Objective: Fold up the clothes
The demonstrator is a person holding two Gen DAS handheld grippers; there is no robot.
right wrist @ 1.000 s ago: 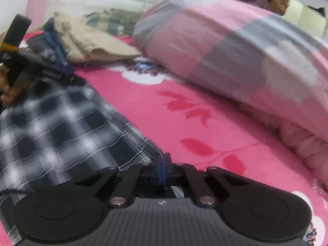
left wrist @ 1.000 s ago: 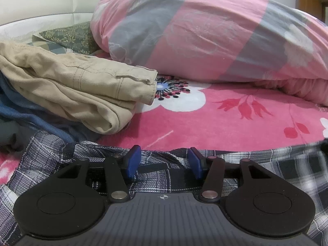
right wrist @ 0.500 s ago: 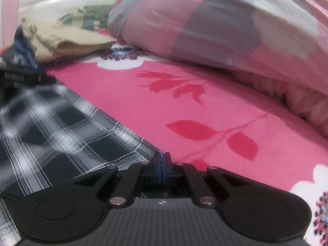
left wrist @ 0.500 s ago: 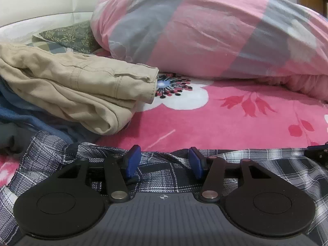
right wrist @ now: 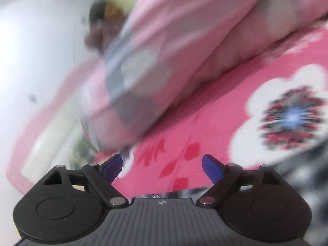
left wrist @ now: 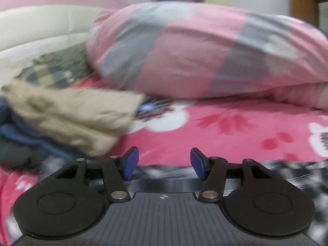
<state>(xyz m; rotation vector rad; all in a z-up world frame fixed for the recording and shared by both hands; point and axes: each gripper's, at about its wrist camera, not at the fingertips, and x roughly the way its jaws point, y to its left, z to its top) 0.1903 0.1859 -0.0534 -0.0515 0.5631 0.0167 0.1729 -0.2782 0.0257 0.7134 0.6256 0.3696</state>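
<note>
Bed surface: a pink bedsheet printed with white blossoms and red leaves covers the mattress; it shows in both views, blurred.

Bedding: a bulky quilt in pink and grey patches, rolled or heaped, lies across the far side of the sheet. In the right wrist view the same quilt runs diagonally, that camera being tilted.

Headboard: a cream padded headboard stands at far left, with a green patterned pillow against it.

Clothes pile: at left, a tan garment, loosely folded, rests on top of dark blue clothing. The pile sits on the sheet, just beside the quilt's near end.

Task item: a black-and-white plaid shirt lies flat on the sheet directly below and in front of the left gripper, its far edge running across the frame. In the right wrist view a blurred dark plaid patch shows at lower right.

Tools: the left gripper has its blue pads spread apart, nothing between them, above the shirt's edge. The right gripper likewise stands with fingers wide apart and empty, over the sheet.
</note>
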